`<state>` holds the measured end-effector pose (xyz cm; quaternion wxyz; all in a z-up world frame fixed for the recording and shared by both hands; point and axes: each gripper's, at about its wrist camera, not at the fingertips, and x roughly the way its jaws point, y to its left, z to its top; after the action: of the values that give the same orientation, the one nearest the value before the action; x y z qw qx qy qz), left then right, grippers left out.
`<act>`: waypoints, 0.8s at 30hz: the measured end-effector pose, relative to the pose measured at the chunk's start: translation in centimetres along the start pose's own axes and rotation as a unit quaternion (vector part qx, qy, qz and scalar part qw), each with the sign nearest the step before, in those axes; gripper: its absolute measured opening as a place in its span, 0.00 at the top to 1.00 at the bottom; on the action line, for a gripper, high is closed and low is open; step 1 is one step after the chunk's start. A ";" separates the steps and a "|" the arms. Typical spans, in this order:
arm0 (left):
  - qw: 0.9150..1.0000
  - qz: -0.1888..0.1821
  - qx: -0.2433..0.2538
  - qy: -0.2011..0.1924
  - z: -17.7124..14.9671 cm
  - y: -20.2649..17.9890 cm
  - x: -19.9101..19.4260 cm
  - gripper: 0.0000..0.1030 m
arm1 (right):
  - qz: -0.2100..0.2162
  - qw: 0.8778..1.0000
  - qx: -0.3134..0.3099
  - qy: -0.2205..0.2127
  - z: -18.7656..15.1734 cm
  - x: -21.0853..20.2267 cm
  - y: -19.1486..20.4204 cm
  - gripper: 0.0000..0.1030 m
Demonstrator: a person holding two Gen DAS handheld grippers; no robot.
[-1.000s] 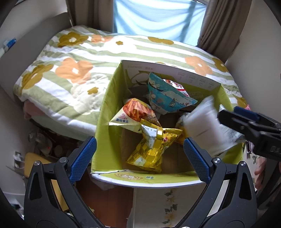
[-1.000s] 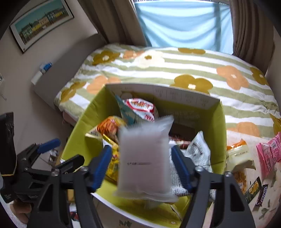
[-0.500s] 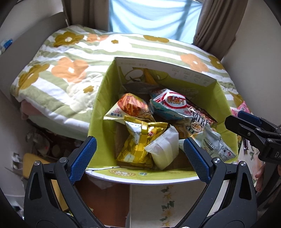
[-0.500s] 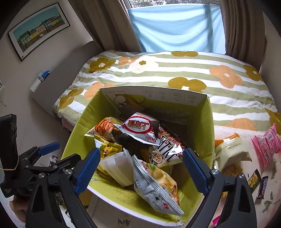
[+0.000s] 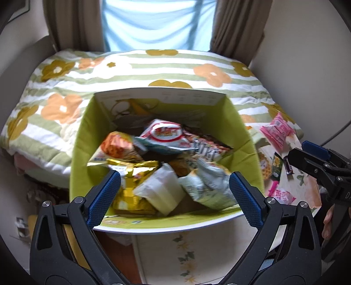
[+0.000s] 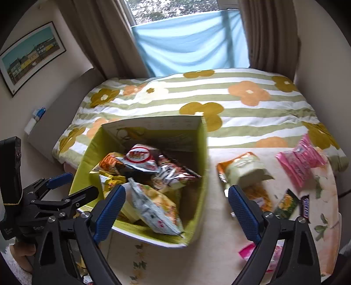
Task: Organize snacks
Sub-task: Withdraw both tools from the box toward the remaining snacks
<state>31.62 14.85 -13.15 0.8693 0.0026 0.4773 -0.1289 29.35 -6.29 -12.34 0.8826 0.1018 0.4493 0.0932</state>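
Window at 12 o'clock, daylight entering, lower part covered by a pale blue cloth. Brown curtains hang at both sides. Plain off-white walls; framed picture of coloured buildings on the wall at 10 o'clock. Bed below the window carries a quilt in green and white stripes with orange and mustard flowers. Grey headboard panel along its 9 o'clock side.
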 end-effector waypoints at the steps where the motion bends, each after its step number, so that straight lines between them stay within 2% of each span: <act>1: 1.000 -0.004 0.005 -0.001 0.0 -1.0 -0.1 0.04 | -0.004 1.000 0.005 -0.004 -0.1 -0.6 -0.8 0.10; 10: 1.000 -0.022 0.020 -0.003 -0.7 -10.6 0.1 0.04 | -0.033 0.999 0.015 -0.013 -1.7 -5.3 -9.4 0.10; 15: 0.999 -0.034 0.009 0.019 -1.9 -16.3 1.5 0.04 | -0.047 0.999 -0.005 -0.003 -2.8 -7.2 -14.4 0.10; 24: 0.998 -0.028 -0.011 0.059 -4.6 -24.9 5.6 0.04 | -0.033 0.999 -0.013 0.026 -3.9 -6.9 -22.4 0.10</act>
<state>25.06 -9.87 -17.39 0.8356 -0.0128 0.5291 -0.1472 23.78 -29.22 -15.16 0.8745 0.0728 0.4739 0.0729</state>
